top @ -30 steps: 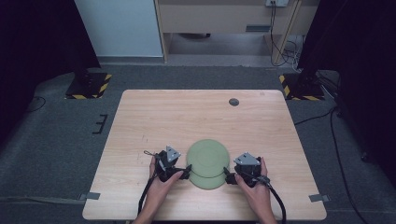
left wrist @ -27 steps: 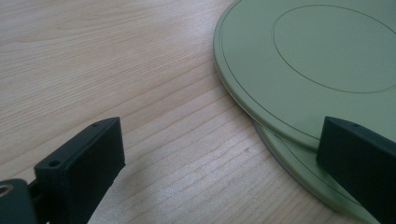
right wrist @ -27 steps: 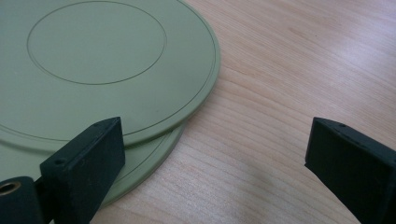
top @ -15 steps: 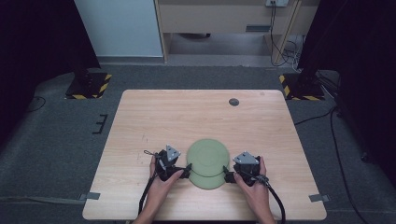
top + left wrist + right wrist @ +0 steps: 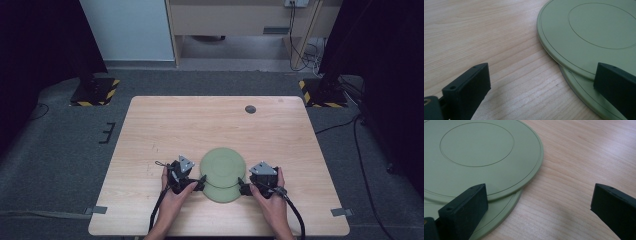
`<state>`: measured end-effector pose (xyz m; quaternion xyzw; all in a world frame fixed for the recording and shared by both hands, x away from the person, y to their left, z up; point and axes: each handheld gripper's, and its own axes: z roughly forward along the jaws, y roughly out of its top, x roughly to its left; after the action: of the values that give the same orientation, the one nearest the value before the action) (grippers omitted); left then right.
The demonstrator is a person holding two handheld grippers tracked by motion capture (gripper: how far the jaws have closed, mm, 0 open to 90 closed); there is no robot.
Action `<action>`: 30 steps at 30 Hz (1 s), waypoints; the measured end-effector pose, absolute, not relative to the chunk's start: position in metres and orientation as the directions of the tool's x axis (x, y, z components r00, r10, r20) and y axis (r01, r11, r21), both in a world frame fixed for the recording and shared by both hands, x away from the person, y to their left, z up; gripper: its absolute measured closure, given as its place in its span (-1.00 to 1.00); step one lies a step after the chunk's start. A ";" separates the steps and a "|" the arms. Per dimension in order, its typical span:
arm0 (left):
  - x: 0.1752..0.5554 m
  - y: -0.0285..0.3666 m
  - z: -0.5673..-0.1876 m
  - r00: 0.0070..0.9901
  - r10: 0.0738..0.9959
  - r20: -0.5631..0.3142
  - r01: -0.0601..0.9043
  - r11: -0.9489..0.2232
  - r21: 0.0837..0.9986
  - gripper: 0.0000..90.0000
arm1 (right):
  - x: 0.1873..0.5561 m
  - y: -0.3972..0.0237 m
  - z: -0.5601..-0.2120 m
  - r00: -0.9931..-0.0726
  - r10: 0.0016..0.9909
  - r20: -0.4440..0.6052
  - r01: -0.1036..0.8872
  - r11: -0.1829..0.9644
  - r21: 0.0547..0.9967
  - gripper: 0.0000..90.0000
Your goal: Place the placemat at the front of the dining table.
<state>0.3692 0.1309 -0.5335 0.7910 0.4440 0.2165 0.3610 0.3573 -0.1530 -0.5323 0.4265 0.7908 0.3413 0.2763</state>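
Note:
Two flat green plates lie stacked and offset near the table's front edge. The upper plate [image 5: 223, 165] [image 5: 594, 32] [image 5: 479, 152] partly covers the lower plate [image 5: 222, 193] [image 5: 584, 96] [image 5: 499, 213]. My left gripper [image 5: 201, 182] [image 5: 541, 92] rests at the plates' left rim, open, one jaw over the lower plate's edge and the other over bare wood. At the right rim sits my right gripper [image 5: 241, 186] [image 5: 539, 210], open too, with one jaw above the plates and the other above the table. Neither holds anything.
The wooden table [image 5: 200, 125] has a small dark round cap [image 5: 250, 109] near its far edge. Hands and cables come in from the front edge. Two striped stand bases [image 5: 95, 90] [image 5: 320, 92] sit on the grey floor beyond the table.

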 end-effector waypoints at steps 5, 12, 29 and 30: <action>0.368 0.131 -0.533 0.519 0.855 0.024 0.543 -0.352 0.762 -0.95 | 0.358 -0.155 -0.532 -0.474 0.869 -0.140 0.490 0.393 0.778 -0.91; 0.369 0.130 -0.534 0.518 0.855 0.024 0.544 -0.350 0.762 -0.98 | 0.358 -0.156 -0.533 -0.468 0.872 -0.144 0.490 0.392 0.778 -0.91; 0.370 0.132 -0.531 0.512 0.858 0.033 0.544 -0.354 0.761 -0.95 | 0.357 -0.156 -0.532 -0.475 0.868 -0.144 0.488 0.396 0.778 -0.90; 0.370 0.132 -0.532 0.508 0.861 0.036 0.546 -0.354 0.759 -0.95 | 0.357 -0.156 -0.532 -0.470 0.872 -0.141 0.490 0.390 0.779 -0.90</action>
<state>0.3703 0.1316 -0.5324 0.7925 0.4437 0.2214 0.3550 0.3571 -0.1559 -0.5323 0.4333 0.7858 0.3424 0.2783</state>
